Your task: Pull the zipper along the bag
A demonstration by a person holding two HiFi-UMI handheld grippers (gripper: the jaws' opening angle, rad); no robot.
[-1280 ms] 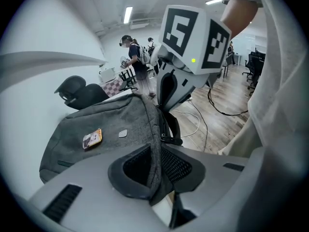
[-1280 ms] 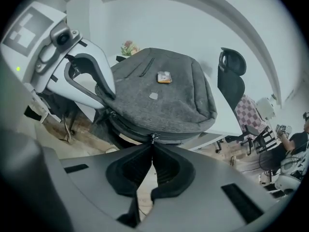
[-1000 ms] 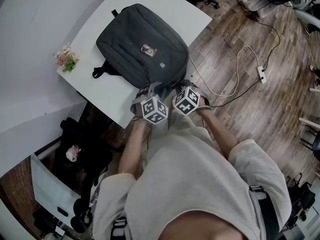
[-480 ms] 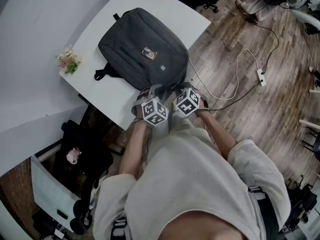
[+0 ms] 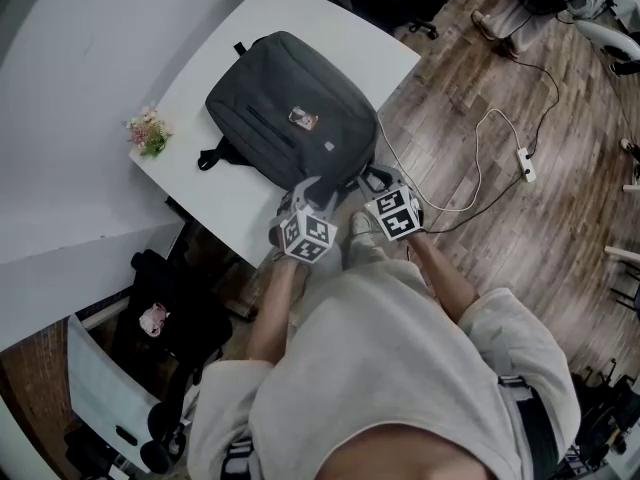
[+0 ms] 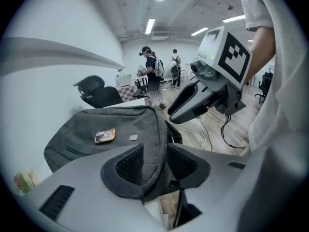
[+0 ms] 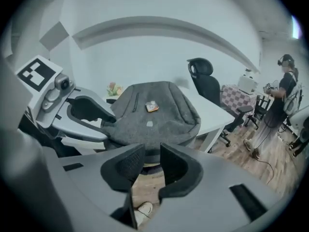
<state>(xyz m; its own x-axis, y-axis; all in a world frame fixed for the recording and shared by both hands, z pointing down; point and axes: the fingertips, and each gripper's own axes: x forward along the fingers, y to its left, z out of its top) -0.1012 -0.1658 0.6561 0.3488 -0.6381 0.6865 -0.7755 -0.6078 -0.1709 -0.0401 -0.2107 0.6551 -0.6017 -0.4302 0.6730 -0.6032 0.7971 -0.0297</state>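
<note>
A dark grey backpack [image 5: 290,118] lies flat on the white table [image 5: 225,183], with a small tag [image 5: 302,119] on its front. Both grippers are at its near edge, by the table's corner. In the left gripper view, the left gripper [image 6: 155,161] has its jaws opening, and the bag's rim [image 6: 157,129] runs between the pads without being pinched. The right gripper [image 7: 151,164] also has its jaws opening, with nothing between them; the bag's edge [image 7: 154,139] lies just beyond them. The zipper pull is not visible. In the head view, the left gripper [image 5: 306,196] and the right gripper [image 5: 378,183] sit side by side.
A small flower pot [image 5: 148,133] stands at the table's left edge. A white cable and power strip [image 5: 524,158] lie on the wooden floor to the right. A black office chair [image 7: 205,83] stands beyond the table. People [image 6: 152,79] stand far back in the room.
Both grippers' jaws have spread apart. The right gripper has drawn a little to the right, away from the left one. The bag has stayed on the table.
</note>
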